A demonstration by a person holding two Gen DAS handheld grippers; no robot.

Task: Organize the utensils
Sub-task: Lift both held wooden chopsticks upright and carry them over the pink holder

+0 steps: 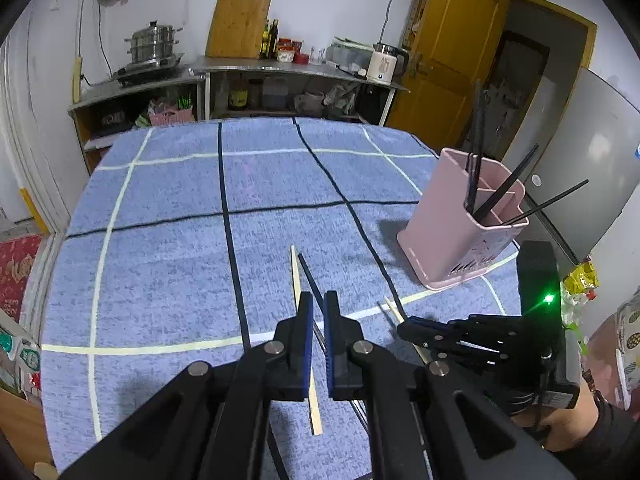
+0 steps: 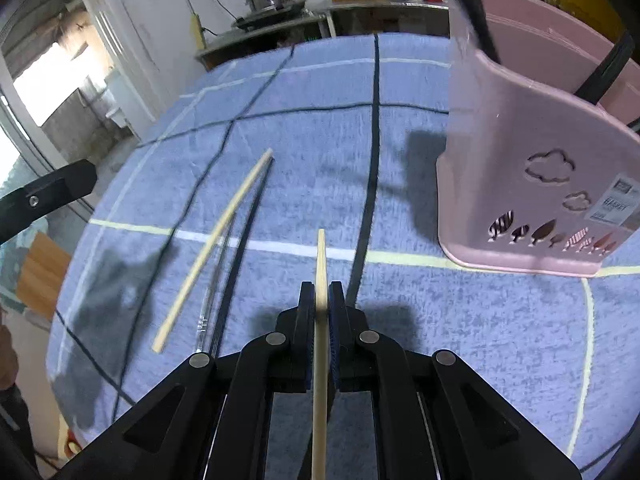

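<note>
Two gripper fingers fill the bottom of each wrist view. Between the right gripper [image 2: 321, 304] pads sits one pale wooden chopstick [image 2: 321, 256], clamped narrow and pointing ahead over the blue checked cloth [image 2: 440, 340]. On the cloth to its left lie three more sticks side by side: one wooden chopstick [image 2: 216, 240], one clear or silvery one [image 2: 212, 292] and one black chopstick [image 2: 244, 240]. From the left wrist view, the left gripper [image 1: 318, 312] is closed narrow on that black chopstick [image 1: 310, 276]. One pink utensil holder [image 1: 460, 220] stands on the cloth's right side, with about four black chopsticks [image 1: 500, 196] leaning in its compartments.
</note>
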